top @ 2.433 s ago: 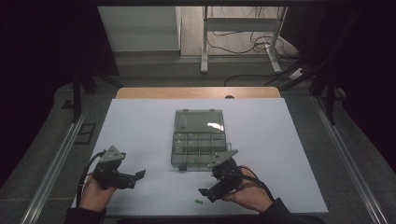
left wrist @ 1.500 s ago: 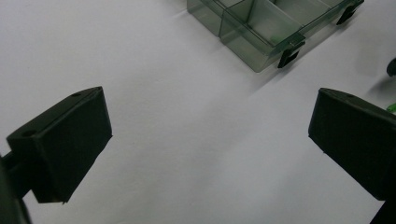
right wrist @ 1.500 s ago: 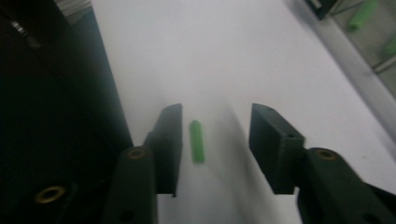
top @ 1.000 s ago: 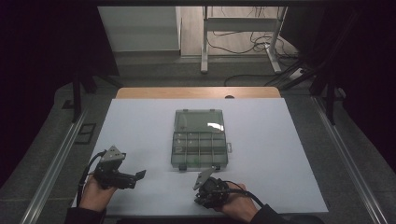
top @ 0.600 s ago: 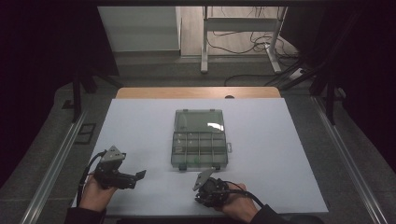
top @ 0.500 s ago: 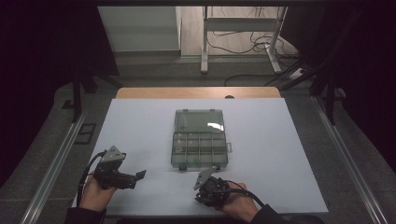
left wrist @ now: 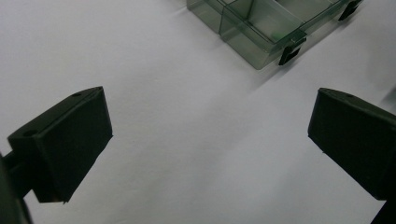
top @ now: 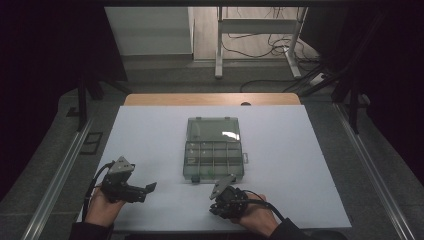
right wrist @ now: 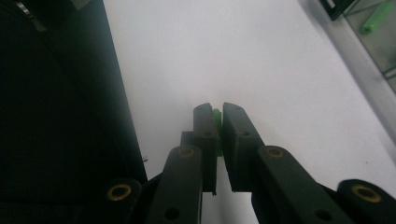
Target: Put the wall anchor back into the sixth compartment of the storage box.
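A clear compartment box (top: 186,160) lies open in the middle of the white table (top: 300,165), its lid (top: 212,129) folded back. My right gripper (top: 214,207) is low near the front edge, pointing left. In the right gripper view my right gripper (right wrist: 218,110) is shut on a small green piece (right wrist: 217,114) that touches the table. My left gripper (top: 145,192) rests at the front left. In the left gripper view my left gripper (left wrist: 210,112) stands wide open over bare table, with the box corner (left wrist: 261,32) ahead.
In the right gripper view, another green piece (right wrist: 376,17) lies inside a box compartment at the top right. A black latch (left wrist: 292,48) sticks out of the box front. The table's front edge (right wrist: 122,116) runs just left of my right jaws.
My right gripper has dropped from the box front toward the front edge. The small green piece that lay loose there is now between its jaws. The left gripper has not moved.
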Available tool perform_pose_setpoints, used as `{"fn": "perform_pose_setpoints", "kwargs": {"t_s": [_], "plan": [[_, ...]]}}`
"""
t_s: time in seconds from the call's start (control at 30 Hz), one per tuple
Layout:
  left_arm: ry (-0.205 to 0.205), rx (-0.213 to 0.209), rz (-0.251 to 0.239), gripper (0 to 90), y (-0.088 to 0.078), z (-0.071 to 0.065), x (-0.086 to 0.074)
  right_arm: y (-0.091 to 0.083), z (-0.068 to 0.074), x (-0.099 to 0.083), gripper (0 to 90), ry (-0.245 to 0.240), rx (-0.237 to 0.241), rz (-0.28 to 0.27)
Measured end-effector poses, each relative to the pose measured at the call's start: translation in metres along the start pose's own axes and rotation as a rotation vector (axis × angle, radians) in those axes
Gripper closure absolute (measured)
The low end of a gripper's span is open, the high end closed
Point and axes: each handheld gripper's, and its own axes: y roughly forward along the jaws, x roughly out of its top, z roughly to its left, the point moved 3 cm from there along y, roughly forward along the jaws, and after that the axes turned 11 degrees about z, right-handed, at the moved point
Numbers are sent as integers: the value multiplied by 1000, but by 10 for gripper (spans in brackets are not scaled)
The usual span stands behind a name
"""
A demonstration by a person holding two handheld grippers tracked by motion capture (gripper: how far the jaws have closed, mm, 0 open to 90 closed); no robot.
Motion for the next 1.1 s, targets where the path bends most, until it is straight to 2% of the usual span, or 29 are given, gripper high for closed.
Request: {"fn": "perform_pose_setpoints", "kwargs": {"t_s": [0.4, 1.1], "plan": [[2, 4, 4, 3, 0, 0, 0, -6, -1, 0, 839, -9, 1, -22], [-1, 8, 8, 6, 1, 0, 0, -30, -18, 1, 840, 77, -9, -122]]}}
